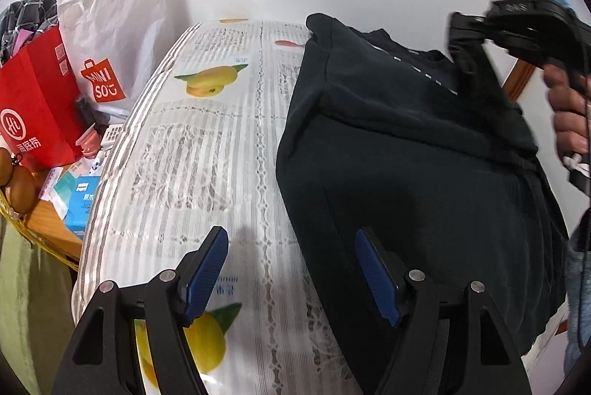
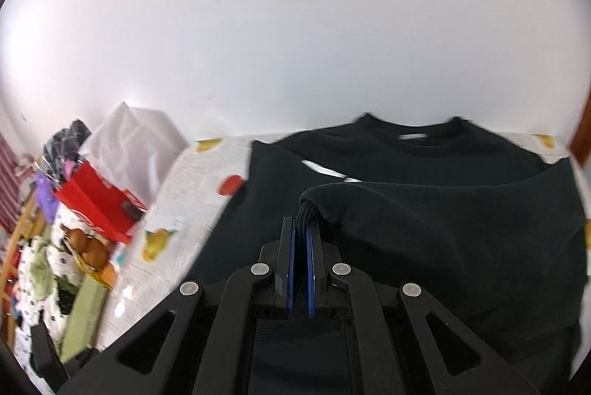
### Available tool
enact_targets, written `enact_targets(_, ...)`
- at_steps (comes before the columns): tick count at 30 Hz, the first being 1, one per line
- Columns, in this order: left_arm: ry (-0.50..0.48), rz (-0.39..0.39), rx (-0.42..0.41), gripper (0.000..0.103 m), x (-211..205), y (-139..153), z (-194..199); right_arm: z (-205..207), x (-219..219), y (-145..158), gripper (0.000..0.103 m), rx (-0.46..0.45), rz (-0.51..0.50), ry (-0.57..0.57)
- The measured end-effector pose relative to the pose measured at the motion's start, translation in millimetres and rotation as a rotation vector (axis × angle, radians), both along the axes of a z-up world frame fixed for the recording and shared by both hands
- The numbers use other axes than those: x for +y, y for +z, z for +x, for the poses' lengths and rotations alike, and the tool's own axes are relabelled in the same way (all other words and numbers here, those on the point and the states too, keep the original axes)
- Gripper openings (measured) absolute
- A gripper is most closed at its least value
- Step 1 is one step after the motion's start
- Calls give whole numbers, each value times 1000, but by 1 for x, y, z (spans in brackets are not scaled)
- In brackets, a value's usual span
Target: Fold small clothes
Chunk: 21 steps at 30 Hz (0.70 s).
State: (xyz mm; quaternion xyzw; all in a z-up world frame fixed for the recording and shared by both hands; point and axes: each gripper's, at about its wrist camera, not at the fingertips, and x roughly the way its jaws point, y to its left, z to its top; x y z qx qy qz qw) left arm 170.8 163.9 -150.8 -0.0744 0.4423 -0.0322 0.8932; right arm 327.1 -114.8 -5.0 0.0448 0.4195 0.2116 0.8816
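Note:
A black sweatshirt (image 1: pixel 406 180) lies on the table's fruit-print cloth (image 1: pixel 207 151), on the right half. My left gripper (image 1: pixel 291 247) is open and empty, above the cloth at the sweatshirt's left edge, with the right pad over the fabric. My right gripper (image 2: pixel 301 228) is shut on the ribbed cuff of the sweatshirt's sleeve (image 2: pixel 424 206) and holds it lifted over the body of the sweatshirt (image 2: pixel 369 158). In the left wrist view the right gripper (image 1: pixel 461 36) shows at the far right, with the sleeve hanging from it.
A red paper bag (image 1: pixel 37 99) and a white Miniso bag (image 1: pixel 110 36) stand at the table's left end beside small boxes (image 1: pixel 81 195) and a basket with brown eggs (image 1: pixel 18 180). A white wall is behind. The person's hand (image 1: pixel 569 114) is at the right.

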Motion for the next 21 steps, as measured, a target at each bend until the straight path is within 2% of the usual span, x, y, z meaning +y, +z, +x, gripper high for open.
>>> enact_targets(4, 2, -12, -4, 70, 0, 3, 10, 10, 30, -11, 6, 5, 42, 84)
enact_targets(6, 5, -14, -5, 70, -2, 5, 16, 11, 36, -14, 16, 14, 50, 127)
enact_targets(9, 0, -15, -21, 70, -10, 13, 22, 4, 25, -14, 18, -4, 55, 151)
enact_targets(15, -16, 9, -63, 70, -35, 31, 46, -20, -68, -10, 24, -62, -87, 32)
enact_targets(18, -14, 8, -79, 70, -44, 39, 65, -31, -132, -20, 25, -50, -188, -76)
enact_targets(21, -13, -4, -97, 70, -54, 44, 84, -39, -183, -37, 25, -11, -245, -150)
